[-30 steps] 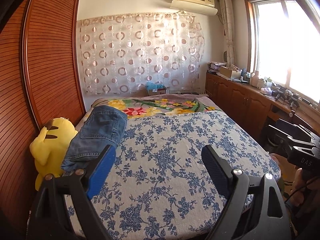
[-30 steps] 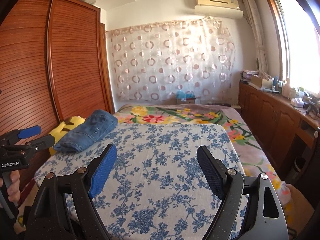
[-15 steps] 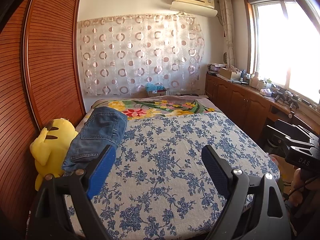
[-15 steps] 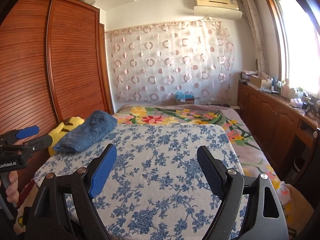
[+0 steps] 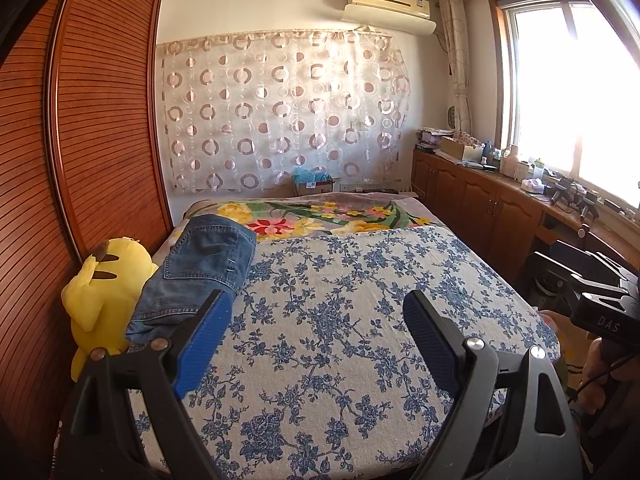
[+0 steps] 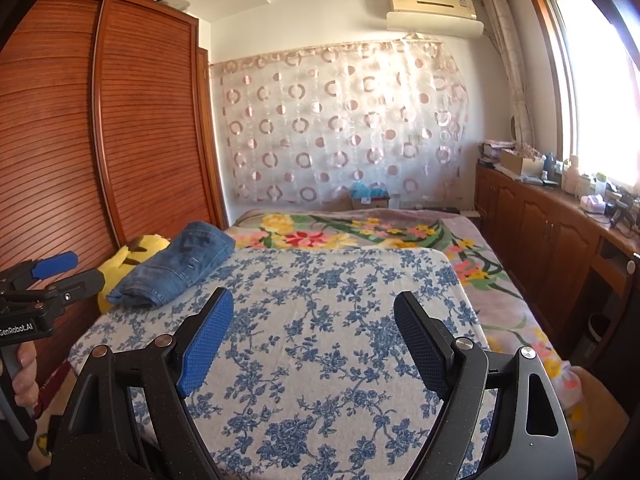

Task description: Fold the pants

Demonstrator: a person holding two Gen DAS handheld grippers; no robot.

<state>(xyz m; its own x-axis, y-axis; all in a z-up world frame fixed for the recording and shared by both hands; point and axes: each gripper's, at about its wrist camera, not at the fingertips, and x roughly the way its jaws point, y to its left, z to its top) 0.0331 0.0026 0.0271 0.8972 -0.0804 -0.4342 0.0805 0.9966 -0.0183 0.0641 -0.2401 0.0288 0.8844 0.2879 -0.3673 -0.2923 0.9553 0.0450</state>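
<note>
We list a bed [image 5: 360,280] under a blue-flowered cover, with the folded denim pants [image 5: 200,276] lying at its left edge, resting partly against a yellow plush toy [image 5: 104,292] wedged beside the slatted wooden wardrobe [image 5: 100,120]; a wooden worktop [image 5: 540,196] crowded with small items runs under the window. Our left gripper [image 5: 316,340] and right gripper [image 6: 314,336] hover over bare bedding, jaws wide apart and holding nothing, the pants well clear of both. Compared with a second earlier, we note no change: the pants, the toy and both grippers keep their places.
</note>
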